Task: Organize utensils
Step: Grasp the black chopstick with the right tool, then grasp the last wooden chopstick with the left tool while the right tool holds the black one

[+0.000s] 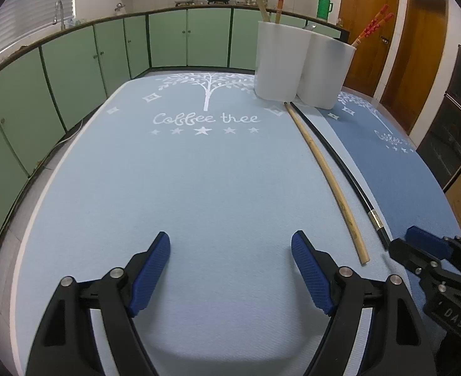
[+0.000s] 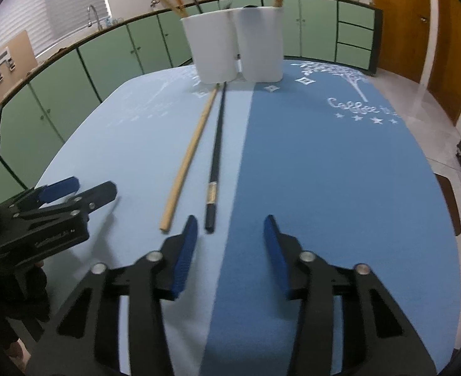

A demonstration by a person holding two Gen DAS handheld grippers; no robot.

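A bamboo chopstick (image 1: 327, 175) and a black chopstick (image 1: 337, 159) lie side by side on the light blue mat, running from the two white cups (image 1: 277, 62) toward me. They also show in the right wrist view as the bamboo chopstick (image 2: 189, 153) and the black chopstick (image 2: 216, 153). The cups (image 2: 213, 50) hold several chopsticks, red and bamboo. My left gripper (image 1: 230, 266) is open and empty, left of the chopsticks. My right gripper (image 2: 230, 250) is open and empty, just behind the near ends of the chopsticks.
A light blue mat (image 1: 168, 188) and a darker blue mat (image 2: 340, 172) cover the round table. Green cabinets (image 1: 74, 62) curve around the back with pots and a green flask (image 1: 324, 6) on the counter. Wooden doors (image 1: 418, 47) stand at the right.
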